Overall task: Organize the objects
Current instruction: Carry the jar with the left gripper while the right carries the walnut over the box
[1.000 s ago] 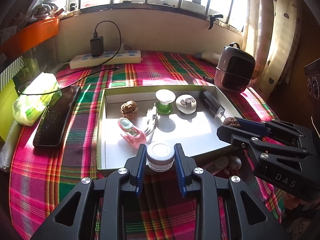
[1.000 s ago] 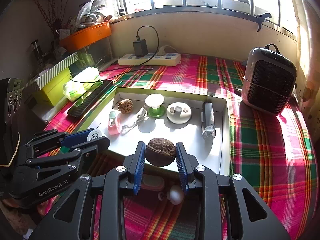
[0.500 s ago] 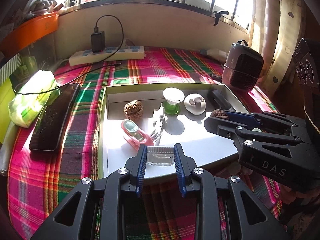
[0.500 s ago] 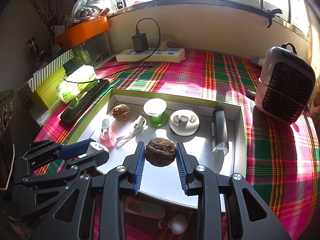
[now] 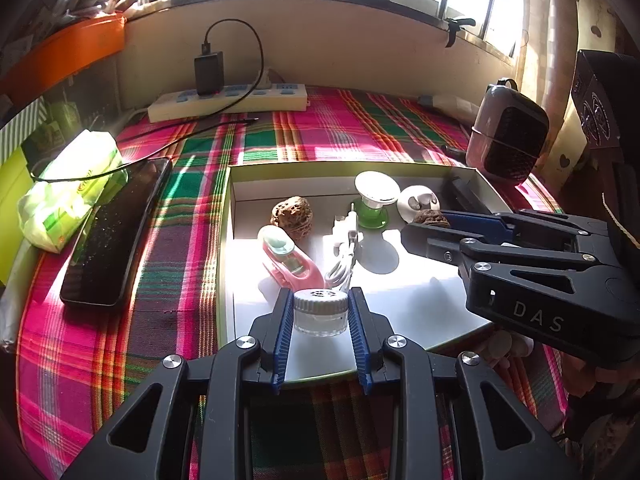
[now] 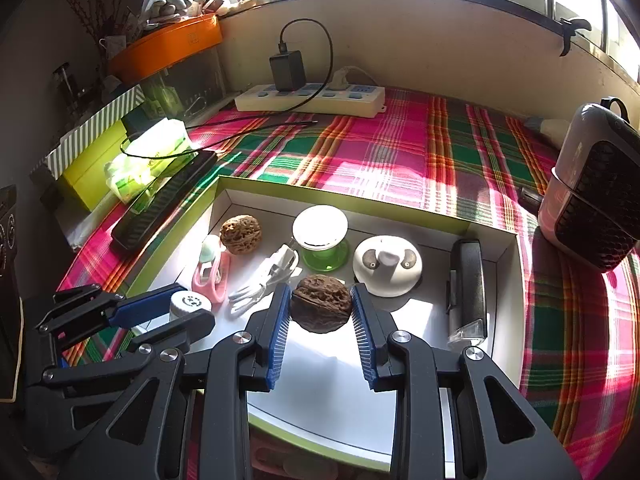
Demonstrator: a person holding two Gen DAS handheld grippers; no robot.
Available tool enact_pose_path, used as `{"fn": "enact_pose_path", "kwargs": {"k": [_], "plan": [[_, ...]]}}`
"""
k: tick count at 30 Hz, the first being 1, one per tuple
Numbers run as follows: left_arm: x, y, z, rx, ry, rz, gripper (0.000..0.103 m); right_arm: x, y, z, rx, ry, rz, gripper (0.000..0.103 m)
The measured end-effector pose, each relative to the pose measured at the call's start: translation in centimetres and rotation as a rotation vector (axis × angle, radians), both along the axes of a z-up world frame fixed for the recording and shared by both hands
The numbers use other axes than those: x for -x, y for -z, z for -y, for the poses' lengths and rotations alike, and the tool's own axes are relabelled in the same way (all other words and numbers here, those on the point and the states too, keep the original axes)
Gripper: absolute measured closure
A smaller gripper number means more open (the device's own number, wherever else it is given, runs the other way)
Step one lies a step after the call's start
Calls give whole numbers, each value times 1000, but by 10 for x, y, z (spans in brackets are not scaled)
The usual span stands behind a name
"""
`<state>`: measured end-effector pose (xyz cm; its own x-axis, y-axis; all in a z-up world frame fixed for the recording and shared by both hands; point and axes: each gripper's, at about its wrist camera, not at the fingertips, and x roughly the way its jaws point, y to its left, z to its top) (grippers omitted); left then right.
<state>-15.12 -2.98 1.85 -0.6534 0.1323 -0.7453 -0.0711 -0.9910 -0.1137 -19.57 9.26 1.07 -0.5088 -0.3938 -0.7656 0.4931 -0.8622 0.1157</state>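
Note:
My left gripper (image 5: 320, 312) is shut on a small clear jar with a white lid (image 5: 320, 312), held over the near part of the white tray (image 5: 408, 292). My right gripper (image 6: 320, 304) is shut on a dark walnut (image 6: 321, 303) above the tray's middle (image 6: 340, 400). Each gripper shows in the other's view: the right one (image 5: 430, 224) with its walnut, the left one (image 6: 188, 312) with its jar. Inside the tray lie a second walnut (image 6: 241, 234), a pink clip (image 6: 212, 272), a white cable (image 6: 264, 280), a green-based cup (image 6: 320, 236), a white round case (image 6: 387, 266) and a black lighter (image 6: 466, 280).
The tray sits on a plaid cloth (image 6: 400, 152). A black phone (image 5: 116, 232) and a tissue pack (image 5: 68, 192) lie to its left. A power strip with a charger (image 6: 310, 96) runs along the back wall. A small heater (image 6: 592, 204) stands at the right.
Both grippers have moved forward over the tray with their loads. The jar and the walnut now hang above the tray floor, and the tray's contents look nearer.

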Motion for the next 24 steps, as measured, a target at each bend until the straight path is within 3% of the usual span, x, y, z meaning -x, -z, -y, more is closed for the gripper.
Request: {"fn": "enact_pose_path", "kwargs": {"k": [24], "plan": [[9, 4, 0, 48, 1, -12, 77, 22, 16, 23, -37, -29, 40, 71]]}}
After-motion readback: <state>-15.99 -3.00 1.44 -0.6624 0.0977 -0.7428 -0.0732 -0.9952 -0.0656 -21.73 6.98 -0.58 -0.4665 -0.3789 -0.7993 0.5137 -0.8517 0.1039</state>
